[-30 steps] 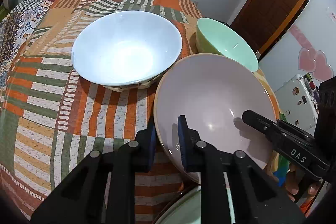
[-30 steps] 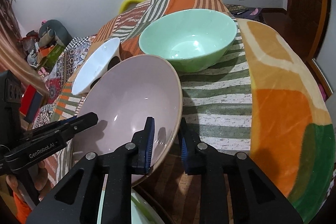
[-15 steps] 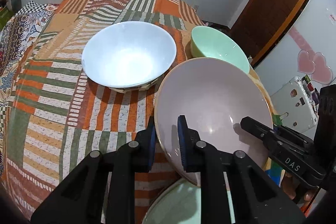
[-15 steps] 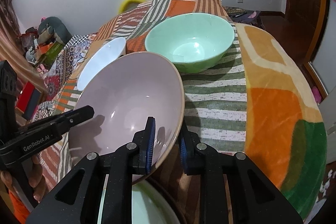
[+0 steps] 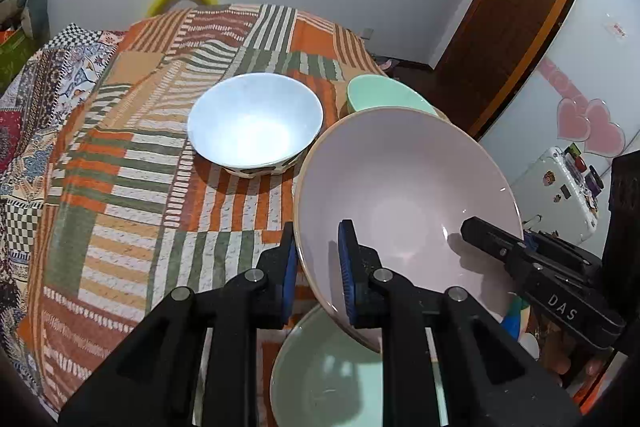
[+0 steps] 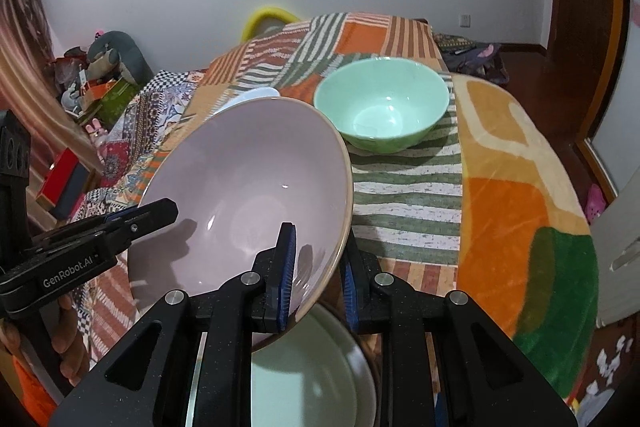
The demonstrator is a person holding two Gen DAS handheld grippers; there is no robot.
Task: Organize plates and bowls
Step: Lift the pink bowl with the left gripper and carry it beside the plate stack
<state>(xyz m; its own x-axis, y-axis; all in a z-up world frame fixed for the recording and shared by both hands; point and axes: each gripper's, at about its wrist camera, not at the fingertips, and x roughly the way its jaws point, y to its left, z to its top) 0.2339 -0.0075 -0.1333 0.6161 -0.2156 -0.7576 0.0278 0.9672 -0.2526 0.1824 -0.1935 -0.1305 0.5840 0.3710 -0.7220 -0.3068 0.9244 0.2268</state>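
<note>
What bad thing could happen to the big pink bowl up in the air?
The pink bowl hangs tilted, held only at thin rim spots by the left claw and right claw. It could slip and crack on the pale green dish below. Swung sideways, it might also knock the white bowl or the green bowl.

"DAS" stands on the right claw [image 5: 560,307]; "GenRobot.AI" stands on the left claw [image 6: 68,269]

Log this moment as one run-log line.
left gripper: shut on pink bowl rim | right gripper: shut on opposite rim | bowl: tilted, above pale green dish
</note>
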